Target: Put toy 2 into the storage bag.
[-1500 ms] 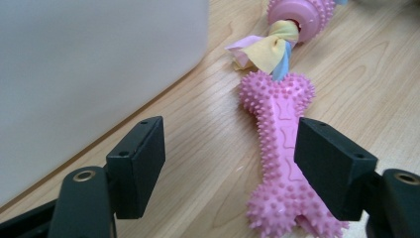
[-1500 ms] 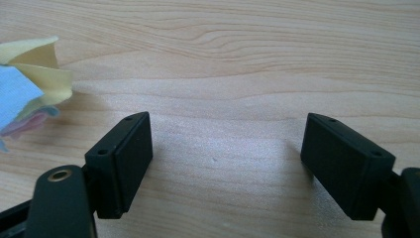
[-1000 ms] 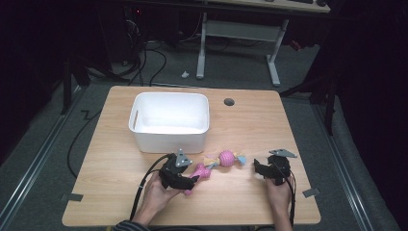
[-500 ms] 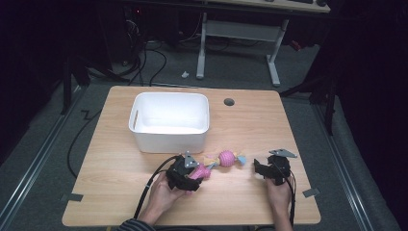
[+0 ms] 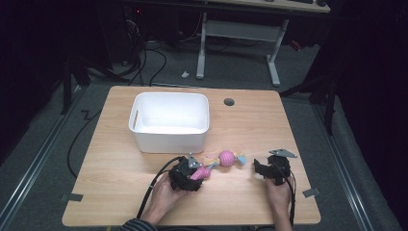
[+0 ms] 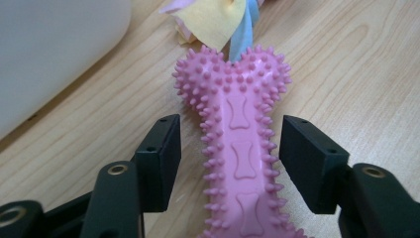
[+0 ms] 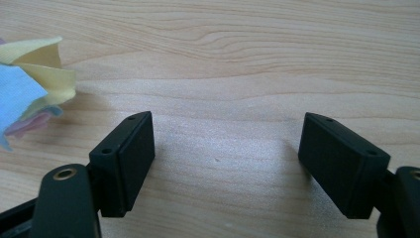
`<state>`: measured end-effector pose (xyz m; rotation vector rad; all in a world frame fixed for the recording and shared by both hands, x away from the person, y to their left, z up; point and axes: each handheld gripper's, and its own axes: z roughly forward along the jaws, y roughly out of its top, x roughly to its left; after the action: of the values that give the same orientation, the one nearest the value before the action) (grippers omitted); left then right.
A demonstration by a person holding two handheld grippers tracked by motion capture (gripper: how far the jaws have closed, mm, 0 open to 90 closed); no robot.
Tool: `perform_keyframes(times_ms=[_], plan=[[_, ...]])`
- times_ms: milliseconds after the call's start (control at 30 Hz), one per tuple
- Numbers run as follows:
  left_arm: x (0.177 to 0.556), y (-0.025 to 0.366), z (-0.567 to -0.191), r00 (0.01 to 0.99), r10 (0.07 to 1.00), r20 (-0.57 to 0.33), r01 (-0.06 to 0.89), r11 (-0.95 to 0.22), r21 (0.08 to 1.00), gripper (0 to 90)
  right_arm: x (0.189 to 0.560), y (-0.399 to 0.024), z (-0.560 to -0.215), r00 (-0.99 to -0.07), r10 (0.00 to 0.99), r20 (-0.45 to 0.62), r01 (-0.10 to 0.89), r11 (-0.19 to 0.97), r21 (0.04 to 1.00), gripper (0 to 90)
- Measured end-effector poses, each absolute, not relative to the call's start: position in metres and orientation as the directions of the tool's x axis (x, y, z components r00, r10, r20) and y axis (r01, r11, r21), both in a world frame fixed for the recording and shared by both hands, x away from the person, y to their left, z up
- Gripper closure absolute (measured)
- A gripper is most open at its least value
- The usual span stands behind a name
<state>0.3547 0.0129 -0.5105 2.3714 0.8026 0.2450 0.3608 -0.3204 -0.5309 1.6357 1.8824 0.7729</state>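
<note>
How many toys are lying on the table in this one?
2. A pink spiky bone lies between the left tool's closing jaws, not yet gripped. A pink ball with cloth tails lies beside it, in front of the white bin, whose inside is partly hidden.

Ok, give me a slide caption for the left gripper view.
Left gripper closing around a spiky pink bone toy on the wooden table, pads not yet touching.

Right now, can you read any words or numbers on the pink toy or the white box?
None: no words, numbers or brand marks can be read anywhere.
The pink spiky bone toy carries raised little bone shapes, not letters.
The white bin shows plain walls.
</note>
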Motion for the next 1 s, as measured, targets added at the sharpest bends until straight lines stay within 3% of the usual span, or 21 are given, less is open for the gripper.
perform_keyframes(times_ms=[767,1000], plan=[[0.3539,0.009,-0.5111,0.808,0.589,0.005,0.474,-0.655,0.588,57.9,0.3607,-0.3203,-0.5309,-0.131,0.991,-0.02,0.691,0.106,0.715,22.1],[0.3515,0.0105,-0.5073,0.812,0.584,-0.005,0.465,-0.642,0.61,58.6,0.3608,-0.3204,-0.5309,-0.131,0.991,-0.019,0.691,0.106,0.715,22.1]])
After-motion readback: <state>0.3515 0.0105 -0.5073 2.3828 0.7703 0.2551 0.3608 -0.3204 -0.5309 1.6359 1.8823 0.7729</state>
